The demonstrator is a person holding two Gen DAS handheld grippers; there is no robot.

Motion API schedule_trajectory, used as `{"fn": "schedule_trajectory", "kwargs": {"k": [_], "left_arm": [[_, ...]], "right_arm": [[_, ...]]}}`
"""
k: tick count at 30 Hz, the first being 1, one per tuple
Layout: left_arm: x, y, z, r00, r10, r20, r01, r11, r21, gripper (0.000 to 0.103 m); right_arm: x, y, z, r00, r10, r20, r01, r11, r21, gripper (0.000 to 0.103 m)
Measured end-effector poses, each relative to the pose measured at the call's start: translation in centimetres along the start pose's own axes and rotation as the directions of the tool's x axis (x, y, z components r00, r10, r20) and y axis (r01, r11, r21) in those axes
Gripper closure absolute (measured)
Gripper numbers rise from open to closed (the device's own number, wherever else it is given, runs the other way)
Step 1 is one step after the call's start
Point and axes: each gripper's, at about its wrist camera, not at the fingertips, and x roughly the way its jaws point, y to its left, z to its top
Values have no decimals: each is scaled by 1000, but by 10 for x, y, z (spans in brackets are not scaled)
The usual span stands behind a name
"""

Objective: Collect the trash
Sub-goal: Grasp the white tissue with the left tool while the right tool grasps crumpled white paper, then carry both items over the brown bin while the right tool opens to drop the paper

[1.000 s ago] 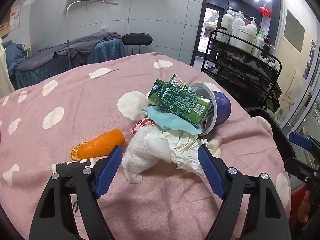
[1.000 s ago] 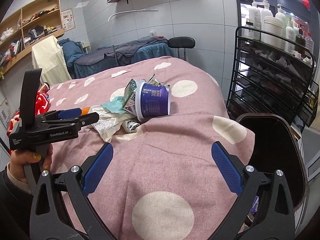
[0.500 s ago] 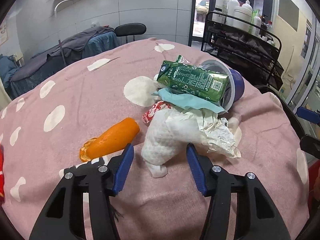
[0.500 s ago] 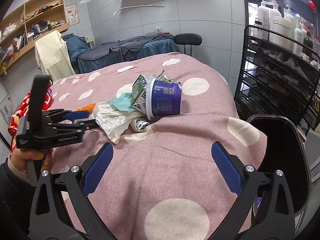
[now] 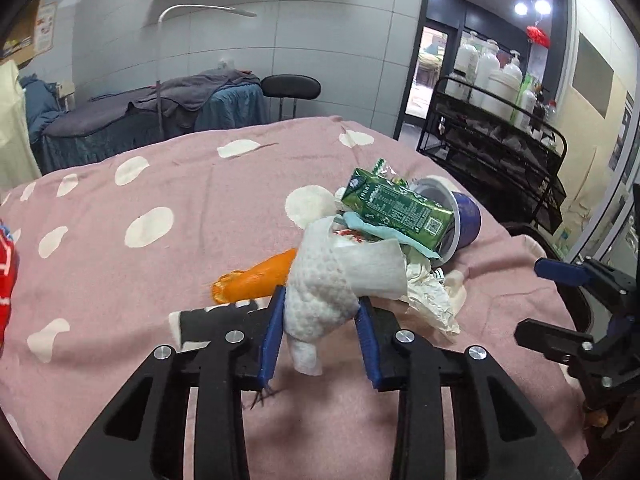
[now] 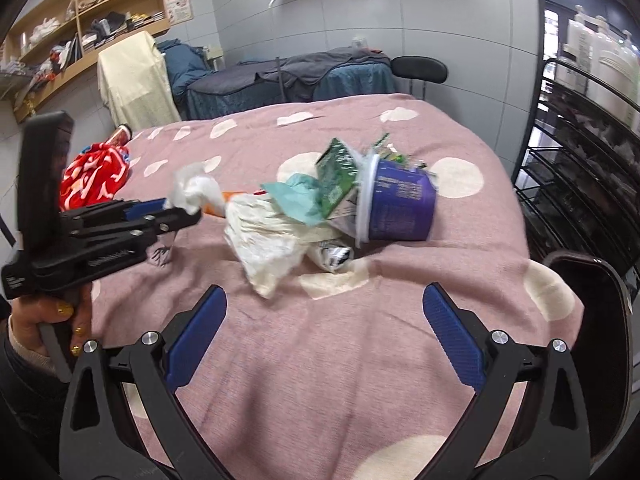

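1. The left gripper (image 5: pixel 320 316) is sitting at the lower centre of the left wrist view. Its jaws have just been closing and are now pressing on both sides of the white paper towel wad (image 5: pixel 324 292). A loose tail of the towel is hanging below the pads, which suggests the grip is taking the bulk of the wad and not an edge.

2. In the right wrist view, the same wad (image 6: pixel 192 190) is showing at centre left, clear of the pink spotted cover (image 6: pixel 360 340). It appears to be lifted off the surface.

3. The remaining trash is lying in a heap at the centre of both views: an orange peel piece (image 5: pixel 256 278), a crumpled paper sheet (image 6: pixel 268 236), a teal scrap (image 6: pixel 298 196), a green carton (image 5: pixel 396 208) and a purple tub (image 6: pixel 400 208). The tub is lying on its side with the carton poking into its mouth, so one grasp could probably take both.

4. The right gripper (image 6: pixel 324 336) is occupying the lower part of its own view. Its jaws are standing wide apart with nothing between them, hovering short of the heap, likely staged for the next pick.

5. A dark bin rim (image 6: pixel 600 320) is showing at the right edge, probably the drop point.
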Motion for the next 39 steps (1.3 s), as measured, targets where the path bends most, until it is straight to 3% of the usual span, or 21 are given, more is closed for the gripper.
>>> {"fn": "schedule_trajectory", "kwargs": {"k": [4, 9, 14, 16, 18, 23, 30, 39], "left_arm": [[-25, 19, -7, 997, 52, 51, -48, 996, -70, 69], [-36, 33, -13, 992, 112, 64, -105, 989, -108, 69], [-39, 35, -18, 992, 110, 64, -101, 987, -126, 69], [-39, 34, -20, 993, 104, 62, -95, 987, -128, 69], [-39, 32, -21, 993, 100, 60, -91, 988, -126, 69], [-39, 27, -24, 995, 86, 57, -79, 990, -121, 69], [-40, 11, -24, 996, 58, 69, -51, 994, -101, 69], [-44, -25, -18, 995, -4, 101, 9, 999, -43, 69]], "right_arm": [[16, 20, 8, 999, 34, -37, -36, 997, -65, 6], [43, 46, 21, 995, 5, -98, -20, 989, -149, 7], [71, 62, 31, 987, -75, -140, 44, 975, -216, 21], [79, 61, 34, 984, -96, -152, 62, 975, -215, 35], [82, 57, 36, 983, -108, -149, 76, 976, -206, 55], [66, 42, 38, 994, -47, -97, 32, 989, -145, 80], [27, 31, 28, 999, 28, -25, -31, 995, -94, 88], [-32, 10, 13, 995, 59, 80, -59, 998, -7, 89]]}}
